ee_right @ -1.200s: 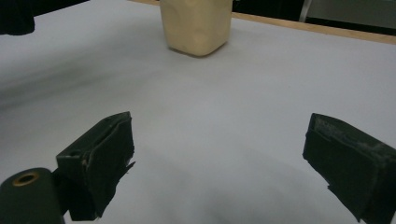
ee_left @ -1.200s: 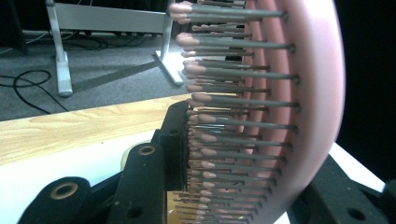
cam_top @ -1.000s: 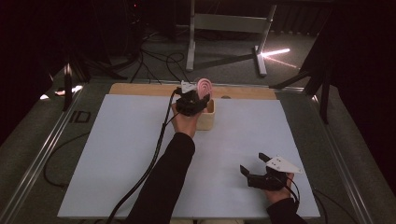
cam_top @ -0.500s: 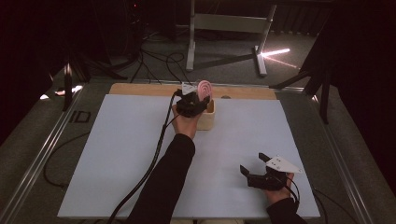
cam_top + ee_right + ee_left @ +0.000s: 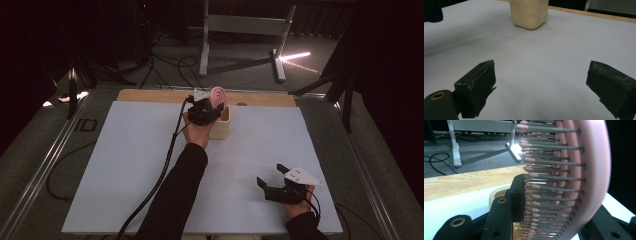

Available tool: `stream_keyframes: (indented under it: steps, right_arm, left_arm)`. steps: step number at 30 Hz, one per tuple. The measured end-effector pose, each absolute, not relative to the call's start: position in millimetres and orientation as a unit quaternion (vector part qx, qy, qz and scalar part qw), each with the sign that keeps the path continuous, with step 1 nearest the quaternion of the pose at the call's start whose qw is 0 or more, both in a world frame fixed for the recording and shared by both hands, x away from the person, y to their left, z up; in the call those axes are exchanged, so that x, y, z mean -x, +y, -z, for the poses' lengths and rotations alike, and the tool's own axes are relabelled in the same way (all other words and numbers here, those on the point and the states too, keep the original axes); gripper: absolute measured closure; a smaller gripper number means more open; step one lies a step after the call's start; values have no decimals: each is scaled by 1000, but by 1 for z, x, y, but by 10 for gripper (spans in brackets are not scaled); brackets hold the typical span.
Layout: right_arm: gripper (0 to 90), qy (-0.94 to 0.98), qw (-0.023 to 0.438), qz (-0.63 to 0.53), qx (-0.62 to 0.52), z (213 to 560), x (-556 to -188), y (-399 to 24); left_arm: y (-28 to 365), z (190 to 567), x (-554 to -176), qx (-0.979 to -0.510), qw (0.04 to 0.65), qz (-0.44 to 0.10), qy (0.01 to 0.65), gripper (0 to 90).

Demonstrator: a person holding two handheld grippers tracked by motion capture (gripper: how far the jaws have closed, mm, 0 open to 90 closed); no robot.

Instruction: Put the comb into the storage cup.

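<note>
High view: left gripper at the far middle of the white table sheet, clamped on a pink hairbrush. Brush head upright between the fingers, rising above them, directly over the mouth of a pale wooden box. Box just beneath and slightly to the near side of the fingertips, standing on the sheet close to the bare wooden strip along the far edge. Right gripper well apart from all this, near the front right of the sheet, fingers spread with nothing between them, grey three-cornered plate on top.

Left gripper view: fingers closed on the hairbrush, one black pad pressed against the bristle tips, the other jaw behind the pink back of the head. Rows of grey bristles with pink tips running across between the two. Rim of the box low down, just past the near pad, the wooden strip beyond it.

Right gripper view: right gripper with fingers wide apart, bare white sheet between them. Box well ahead of the fingertips, standing upright on the sheet, slightly left of the gap's middle. Frayed padding visible on the left fingertip.
</note>
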State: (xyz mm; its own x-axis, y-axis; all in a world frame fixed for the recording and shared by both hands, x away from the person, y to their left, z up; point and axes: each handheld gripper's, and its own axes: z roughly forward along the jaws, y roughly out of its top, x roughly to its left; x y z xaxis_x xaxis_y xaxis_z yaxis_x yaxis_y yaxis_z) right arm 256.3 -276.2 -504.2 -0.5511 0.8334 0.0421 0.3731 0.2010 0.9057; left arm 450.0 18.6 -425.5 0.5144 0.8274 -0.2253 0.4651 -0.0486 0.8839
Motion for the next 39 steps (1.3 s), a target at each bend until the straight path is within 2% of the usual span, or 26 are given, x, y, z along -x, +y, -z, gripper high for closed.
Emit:
stream_keyframes:
  steps: [19, 33, 39]
  right_arm:
    - [87, 737, 239, -482, -410, 504, -257, -277]
    - [87, 737, 239, -482, -410, 504, -257, -277]
    - [87, 738, 239, -481, -409, 505, -257, -276]
  left_arm:
    - [25, 425, -453, -720, 484, -193, 459, 572]
    - [28, 428, -455, -726, 471, -191, 464, 472]
    - [28, 431, -455, -729, 460, -190, 469, 400]
